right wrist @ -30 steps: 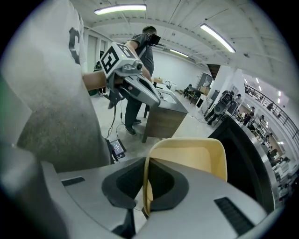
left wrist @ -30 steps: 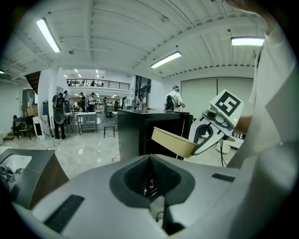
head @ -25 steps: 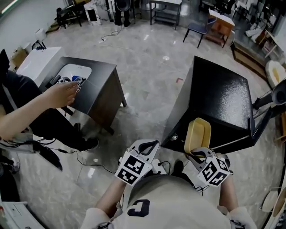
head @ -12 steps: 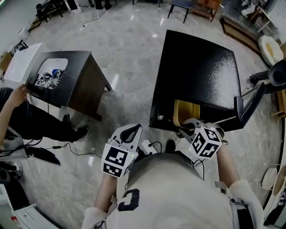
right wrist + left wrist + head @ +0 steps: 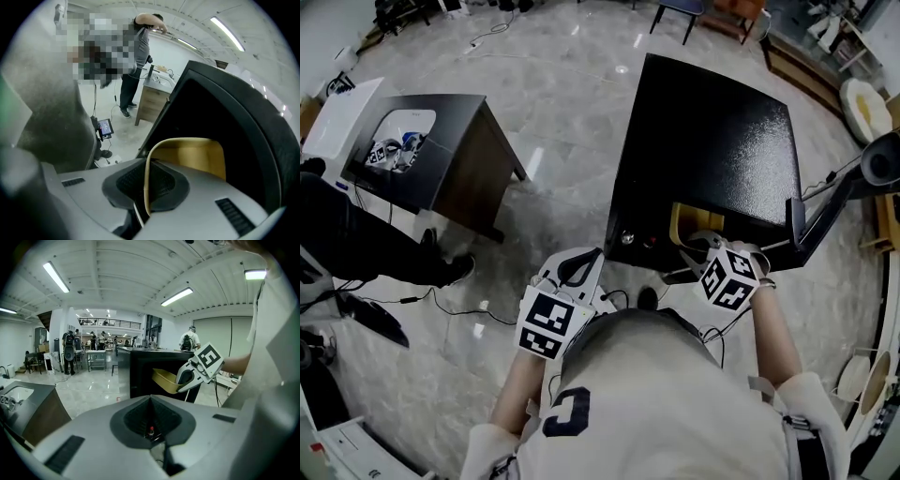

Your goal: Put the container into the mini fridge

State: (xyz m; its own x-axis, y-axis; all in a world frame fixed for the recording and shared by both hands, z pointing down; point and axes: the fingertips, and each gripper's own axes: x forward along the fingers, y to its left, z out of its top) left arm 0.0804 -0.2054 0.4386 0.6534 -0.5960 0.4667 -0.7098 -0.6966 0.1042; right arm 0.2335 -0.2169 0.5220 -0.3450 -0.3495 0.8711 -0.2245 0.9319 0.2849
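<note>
Container (image 5: 691,221), yellow, shallow: at mouth of mini fridge (image 5: 712,141), far end tucked under the top's front edge. Near rim pinched edge-on in R gripper (image 5: 697,253), jaws clamped tight on it. Long axis runs near-to-far, straight off the jaws toward the dark cavity, so next move prob. a push farther in. Door (image 5: 814,220) open, to right. L gripper (image 5: 579,270): closed, empty, near-left of fridge, farther off than R. Side table (image 5: 478,178) well left.
</note>
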